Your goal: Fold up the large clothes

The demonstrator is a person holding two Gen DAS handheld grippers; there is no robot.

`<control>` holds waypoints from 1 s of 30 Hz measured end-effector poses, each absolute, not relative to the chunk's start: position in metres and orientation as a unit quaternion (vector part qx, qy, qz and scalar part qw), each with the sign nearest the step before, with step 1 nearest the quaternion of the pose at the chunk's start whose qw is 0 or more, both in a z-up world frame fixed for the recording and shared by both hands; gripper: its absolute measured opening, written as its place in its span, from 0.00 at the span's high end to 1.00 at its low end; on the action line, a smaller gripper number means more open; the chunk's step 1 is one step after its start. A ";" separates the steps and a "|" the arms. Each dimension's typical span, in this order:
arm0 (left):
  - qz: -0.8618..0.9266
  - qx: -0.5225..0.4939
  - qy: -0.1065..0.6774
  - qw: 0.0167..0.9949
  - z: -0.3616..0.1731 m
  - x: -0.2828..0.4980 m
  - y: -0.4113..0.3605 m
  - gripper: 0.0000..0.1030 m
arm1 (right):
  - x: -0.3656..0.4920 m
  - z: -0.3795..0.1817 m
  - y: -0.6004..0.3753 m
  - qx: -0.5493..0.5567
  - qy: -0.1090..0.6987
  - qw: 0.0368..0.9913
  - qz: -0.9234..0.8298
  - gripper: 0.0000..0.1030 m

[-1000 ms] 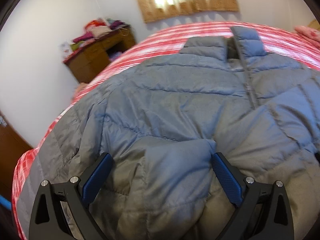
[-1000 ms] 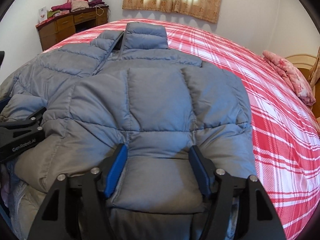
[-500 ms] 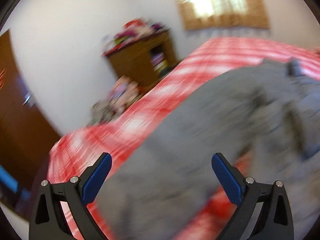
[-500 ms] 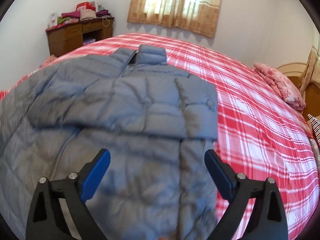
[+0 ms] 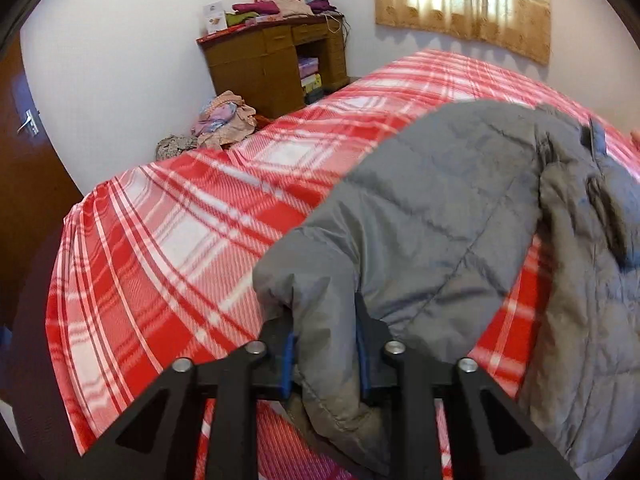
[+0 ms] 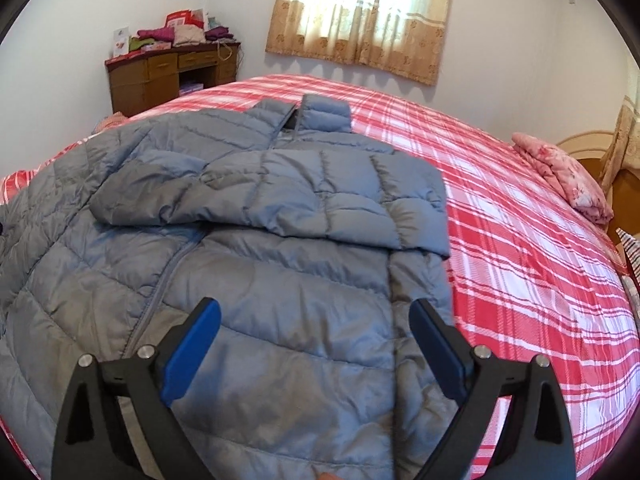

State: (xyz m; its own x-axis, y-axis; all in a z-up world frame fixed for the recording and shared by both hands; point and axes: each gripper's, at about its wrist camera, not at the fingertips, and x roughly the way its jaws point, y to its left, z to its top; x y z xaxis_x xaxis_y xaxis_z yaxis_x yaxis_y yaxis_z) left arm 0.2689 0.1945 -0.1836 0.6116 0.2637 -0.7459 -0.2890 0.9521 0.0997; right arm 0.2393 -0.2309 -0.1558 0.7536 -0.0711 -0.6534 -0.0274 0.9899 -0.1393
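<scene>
A grey quilted puffer jacket (image 6: 280,264) lies front up on the red plaid bed (image 6: 520,272), collar toward the window. Its right sleeve (image 6: 280,196) is folded across the chest. My right gripper (image 6: 316,344) is open and empty, hovering over the jacket's lower front. In the left wrist view my left gripper (image 5: 325,346) is shut on the cuff of the jacket's left sleeve (image 5: 420,216), which stretches out over the bed (image 5: 180,248) away from the jacket body (image 5: 600,320).
A wooden desk (image 5: 276,64) piled with clothes stands by the far wall, with a heap of clothes (image 5: 224,118) on the floor beside it. A pink folded cloth (image 6: 568,176) lies at the bed's right side. A curtained window (image 6: 360,16) is behind.
My left gripper swung left and closed on the left sleeve's cuff. My right gripper let go of the folded right sleeve, opened wider and pulled back toward the hem.
</scene>
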 end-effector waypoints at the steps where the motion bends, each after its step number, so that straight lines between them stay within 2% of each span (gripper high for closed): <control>1: 0.166 -0.007 0.403 0.900 -0.173 0.271 0.197 0.85 | 0.239 -0.155 -0.235 -0.068 0.349 0.935 -0.015 0.06; 6: 0.213 0.045 0.299 0.929 -0.094 0.276 0.177 0.87 | 0.244 -0.153 -0.260 -0.053 0.343 0.937 -0.034 0.06; 9: 0.187 0.081 0.239 0.949 -0.047 0.281 0.129 0.87 | 0.249 -0.152 -0.272 -0.045 0.342 0.938 -0.043 0.06; 12: 0.133 0.099 0.214 0.963 -0.025 0.287 0.076 0.87 | 0.252 -0.153 -0.282 -0.045 0.342 0.937 -0.053 0.06; 16: 0.042 0.127 0.196 0.972 -0.023 0.303 -0.015 0.87 | 0.249 -0.152 -0.295 -0.035 0.341 0.938 -0.059 0.06; 22: -0.070 0.155 0.226 0.959 -0.065 0.321 -0.134 0.84 | 0.245 -0.154 -0.312 -0.032 0.345 0.936 -0.065 0.06; 24: -0.084 0.176 0.235 0.952 -0.081 0.323 -0.166 0.75 | 0.245 -0.156 -0.318 -0.026 0.352 0.933 -0.064 0.06; 26: -0.082 0.194 0.222 0.952 -0.086 0.319 -0.189 0.43 | 0.247 -0.157 -0.323 -0.025 0.358 0.931 -0.064 0.06; 29: -0.079 0.192 0.175 0.962 -0.079 0.304 -0.200 0.16 | 0.249 -0.158 -0.328 -0.023 0.366 0.928 -0.065 0.06; 30: -0.082 0.186 0.169 0.964 -0.075 0.301 -0.199 0.12 | 0.251 -0.158 -0.329 -0.022 0.370 0.927 -0.065 0.05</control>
State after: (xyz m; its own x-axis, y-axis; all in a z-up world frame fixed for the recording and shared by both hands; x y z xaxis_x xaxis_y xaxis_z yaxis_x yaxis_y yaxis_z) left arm 0.3007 -0.1986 -0.0751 0.9294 -0.0942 -0.3569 0.2202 0.9175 0.3312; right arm 0.2506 -0.3289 -0.1582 0.7181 -0.1368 -0.6824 0.1046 0.9906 -0.0885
